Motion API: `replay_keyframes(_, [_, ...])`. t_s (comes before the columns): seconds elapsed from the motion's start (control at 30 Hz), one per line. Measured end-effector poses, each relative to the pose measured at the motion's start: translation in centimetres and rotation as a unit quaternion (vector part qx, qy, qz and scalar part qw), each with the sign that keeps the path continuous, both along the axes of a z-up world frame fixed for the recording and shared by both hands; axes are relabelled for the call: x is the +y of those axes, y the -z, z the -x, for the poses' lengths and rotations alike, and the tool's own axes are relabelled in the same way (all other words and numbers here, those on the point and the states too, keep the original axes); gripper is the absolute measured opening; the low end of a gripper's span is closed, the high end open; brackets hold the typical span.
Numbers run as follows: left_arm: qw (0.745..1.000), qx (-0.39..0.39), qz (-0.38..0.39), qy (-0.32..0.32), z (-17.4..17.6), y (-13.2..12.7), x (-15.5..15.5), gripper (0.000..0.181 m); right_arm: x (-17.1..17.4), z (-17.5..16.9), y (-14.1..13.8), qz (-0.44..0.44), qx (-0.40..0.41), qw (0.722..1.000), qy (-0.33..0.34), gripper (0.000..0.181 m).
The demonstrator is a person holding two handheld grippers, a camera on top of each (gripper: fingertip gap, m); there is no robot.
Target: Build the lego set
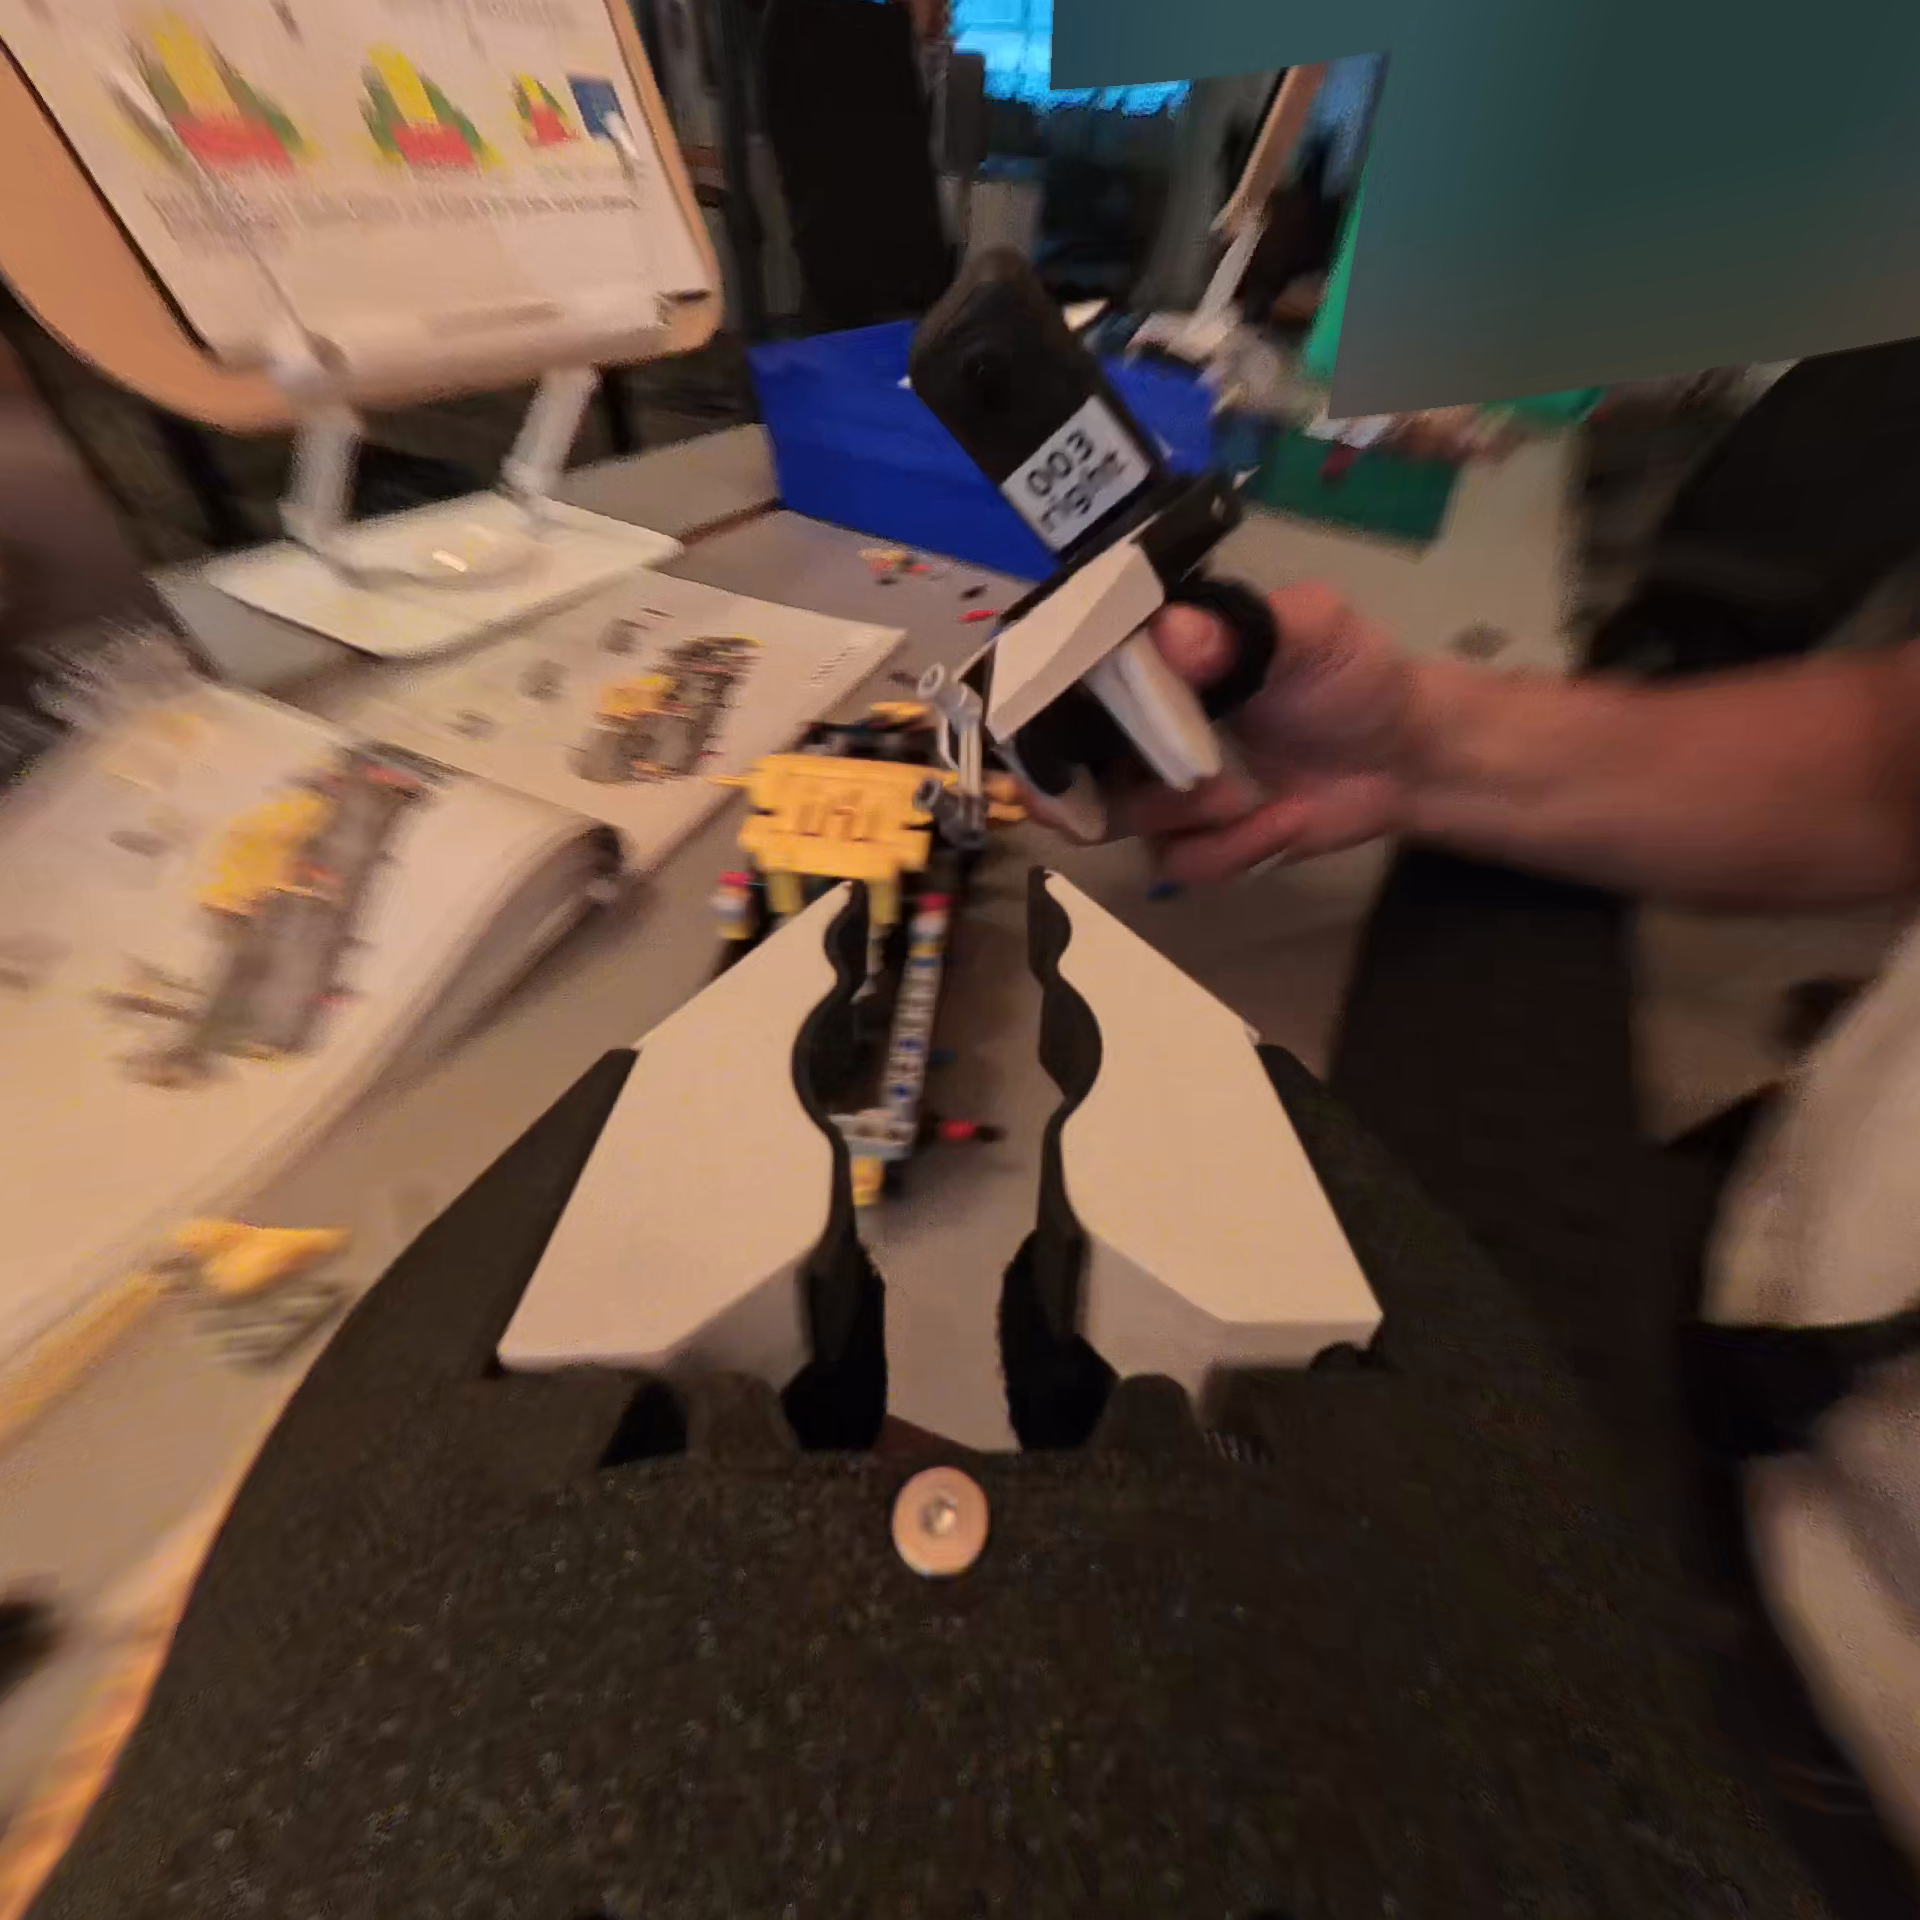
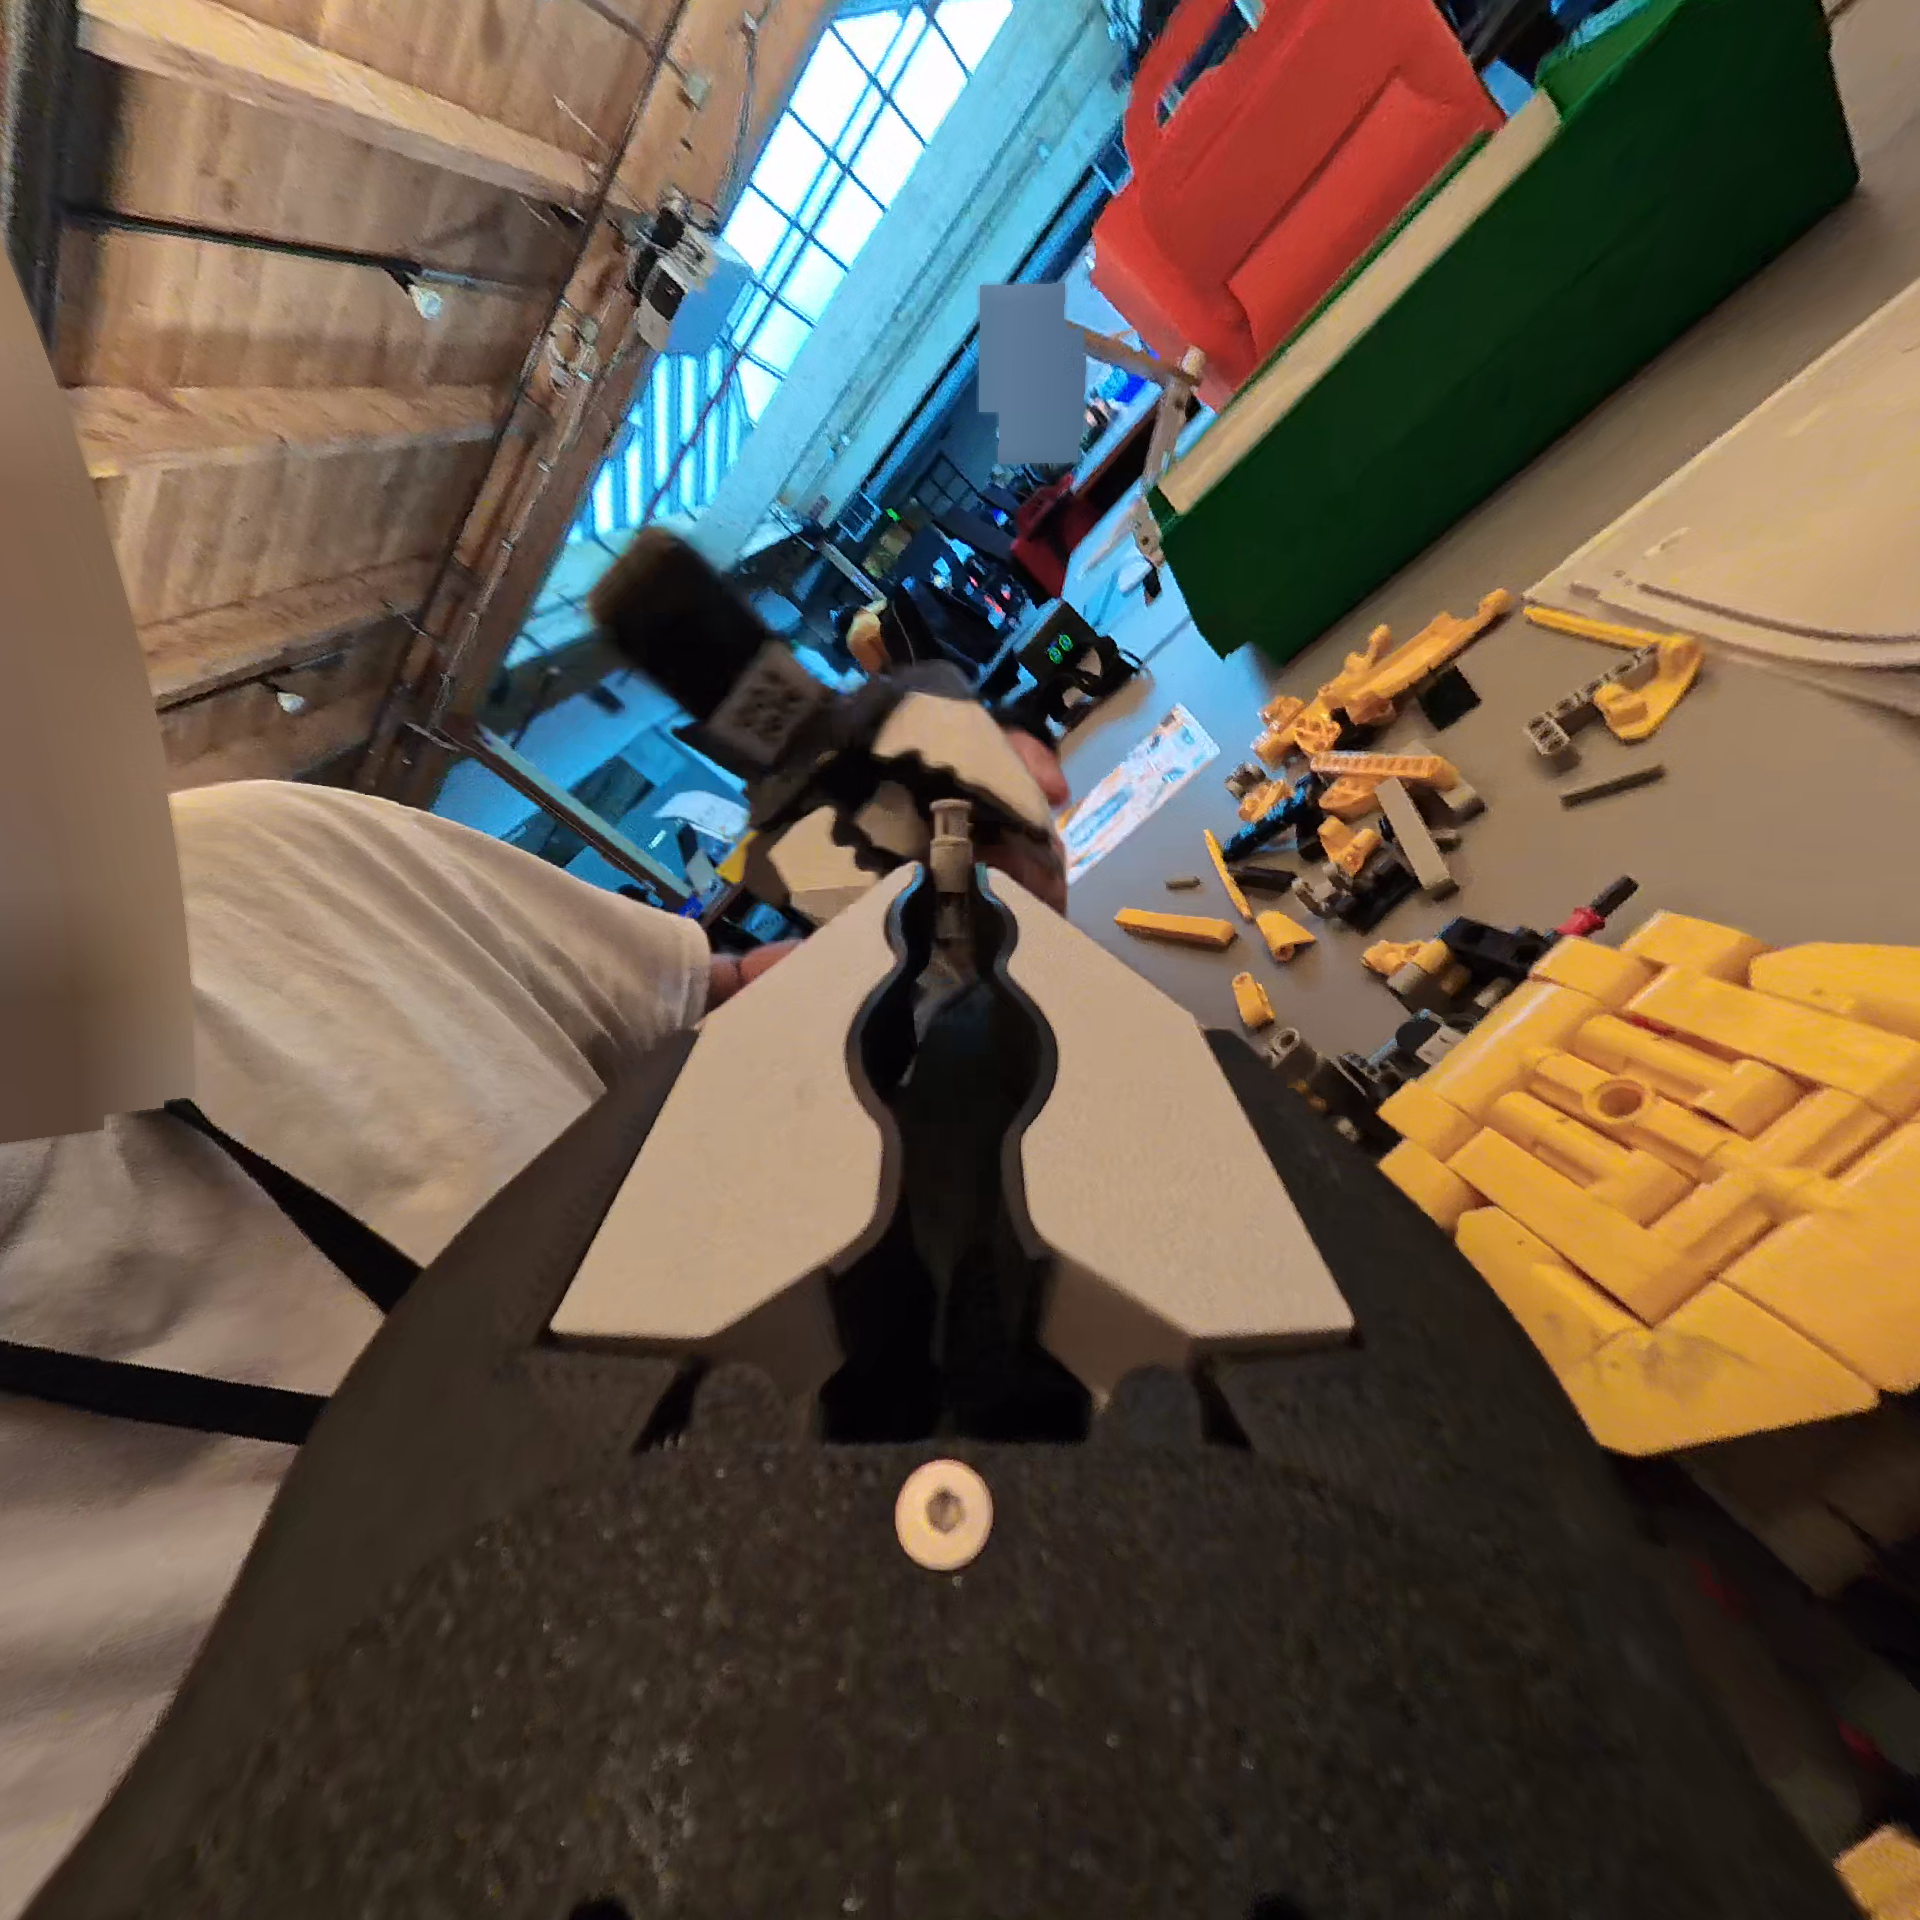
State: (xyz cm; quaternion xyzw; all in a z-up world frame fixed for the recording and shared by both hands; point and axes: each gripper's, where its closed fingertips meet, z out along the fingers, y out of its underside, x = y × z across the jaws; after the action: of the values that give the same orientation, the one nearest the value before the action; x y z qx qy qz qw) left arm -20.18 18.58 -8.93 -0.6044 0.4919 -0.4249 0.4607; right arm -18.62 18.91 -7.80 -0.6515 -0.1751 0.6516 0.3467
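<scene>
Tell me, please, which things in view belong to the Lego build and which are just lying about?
Belonging to the build:
yellow model
grey piece held in the right gripper
loose Lego parts
open instruction booklet
left gripper, open

Just lying about:
blue bin
green bin
red bin

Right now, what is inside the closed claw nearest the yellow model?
A thin grey Lego piece sticks out between the right gripper tips. Its lower part runs down into the dark gap between the fingers, so its full shape is hidden.
</scene>
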Motion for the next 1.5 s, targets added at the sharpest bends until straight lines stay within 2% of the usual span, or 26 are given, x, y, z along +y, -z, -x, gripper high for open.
replay_keyframes(0.07, [0.989, -0.060, 0.129, 0.043, -0.2, -0.5, -0.6, 0.030, 0.0, -0.2, -0.5, -0.016, 0.001, 1.000, 0.006, 0.006])
replay_keyframes(0.1, [0.980, -0.084, 0.170, 0.054, -0.3, -0.7, -0.6, 0.030, 0.0, -0.1, -0.5, -0.023, -0.001, 1.000, 0.006, 0.005])
replay_keyframes(0.23, [0.959, -0.146, 0.233, 0.064, -0.3, -1.4, 0.0, 0.019, -0.2, 0.2, -0.2, -0.023, -0.006, 1.000, 0.001, 0.006])
replay_keyframes(0.4, [0.959, -0.153, 0.227, 0.073, -0.4, -1.6, -0.4, 0.006, -0.3, 0.4, -0.3, -0.023, -0.001, 1.000, -0.005, 0.005])
replay_keyframes(0.83, [0.953, -0.166, 0.236, 0.092, -0.2, -1.7, -1.0, 0.004, -0.8, 0.7, -0.4, -0.023, 0.007, 1.000, -0.020, 0.005])
replay_keyframes(1.13, [0.955, -0.160, 0.228, 0.098, -0.4, -1.5, -1.3, 0.004, -1.2, 0.7, -0.2, -0.028, -0.010, 0.999, -0.034, 0.005])
replay_keyframes(1.23, [0.957, -0.151, 0.229, 0.097, -0.7, -1.1, -1.5, 0.006, -1.7, 1.5, 0.7, -0.020, -0.031, 0.998, -0.051, 0.005])
replay_keyframes(1.5, [0.950, -0.171, 0.243, 0.096, -0.8, -1.8, -0.7, 0.005, -0.9, 1.5, 0.1, -0.039, -0.022, 0.999, -0.022, 0.005])
